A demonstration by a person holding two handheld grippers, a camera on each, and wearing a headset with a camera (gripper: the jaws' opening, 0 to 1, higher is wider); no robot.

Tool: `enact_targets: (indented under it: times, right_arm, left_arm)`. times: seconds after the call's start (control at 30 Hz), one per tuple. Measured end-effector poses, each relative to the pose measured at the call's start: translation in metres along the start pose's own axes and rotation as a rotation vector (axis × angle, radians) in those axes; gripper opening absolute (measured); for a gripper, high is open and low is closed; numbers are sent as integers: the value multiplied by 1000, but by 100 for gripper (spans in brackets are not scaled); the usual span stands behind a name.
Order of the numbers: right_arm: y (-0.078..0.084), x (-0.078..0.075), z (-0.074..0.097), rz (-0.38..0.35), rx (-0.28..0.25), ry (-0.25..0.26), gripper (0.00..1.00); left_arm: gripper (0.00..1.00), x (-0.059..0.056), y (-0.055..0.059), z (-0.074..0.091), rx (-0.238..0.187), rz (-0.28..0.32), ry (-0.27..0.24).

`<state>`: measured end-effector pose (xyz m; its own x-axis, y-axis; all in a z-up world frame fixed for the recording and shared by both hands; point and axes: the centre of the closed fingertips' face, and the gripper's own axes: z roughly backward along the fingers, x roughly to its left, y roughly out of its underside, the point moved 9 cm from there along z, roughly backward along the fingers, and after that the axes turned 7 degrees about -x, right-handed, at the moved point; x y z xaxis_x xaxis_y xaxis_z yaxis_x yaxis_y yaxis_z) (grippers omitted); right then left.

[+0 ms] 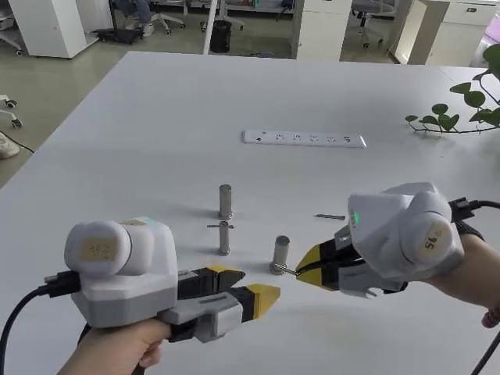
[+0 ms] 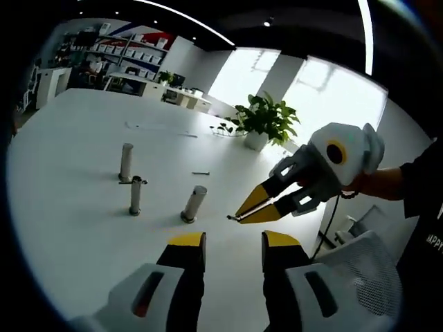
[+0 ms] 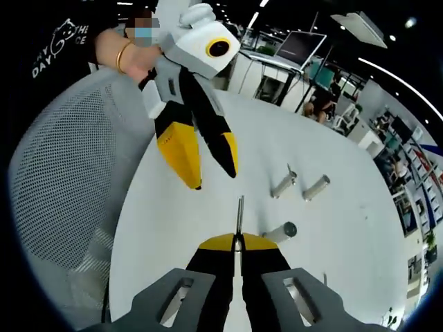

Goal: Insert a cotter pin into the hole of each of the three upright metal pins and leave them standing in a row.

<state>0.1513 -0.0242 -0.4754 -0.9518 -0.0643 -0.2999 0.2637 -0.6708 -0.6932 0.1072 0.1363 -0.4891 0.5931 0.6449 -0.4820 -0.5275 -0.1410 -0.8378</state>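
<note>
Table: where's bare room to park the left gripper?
Bare: between the power strip and the far pin, and the table left of the middle pin. Crowded: the nearest pin, where the right gripper holds a cotter pin; loose cotter pin nearby.

A broad white worktop (image 1: 141,109) carries a white power strip (image 1: 303,139) and a trailing green plant (image 1: 461,109). Beyond it are a pale floor (image 1: 47,86), white cabinets (image 1: 47,27) and wheeled office chairs (image 1: 117,33). Bright windows (image 2: 311,90) glow behind, and a grey mesh chair (image 3: 62,194) stands beside the worktop.
</note>
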Motion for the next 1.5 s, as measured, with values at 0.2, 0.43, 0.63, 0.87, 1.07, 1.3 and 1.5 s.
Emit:
enact_targets:
  times: [0.2,0.43,0.63,0.87,1.07,1.3,1.5]
  right_arm:
    - [-8,8,-7,55,-13,-23,0]
    - [-17,11,-9,113,-20,-36,0]
    - [-21,13,-9,137,-28,-43,0]
    - [-25,15,-9,155,-33,-46,0]
    - [-25,15,-10,158,-32,-43,0]
    - [-25,15,-10,159,-30,-36,0]
    - [-24,14,-12,99,-40,-36,0]
  left_arm:
    - [26,-1,2,-1,3,49,16]
    - [17,-2,3,-1,-15,101,32]
    - [11,-3,3,-1,-19,116,37]
    - [4,-3,4,-1,-15,127,29]
    - [1,-2,5,-1,-6,116,15]
    - [1,-2,6,-1,-9,69,3]
    - [0,-2,4,-1,-10,-7,7]
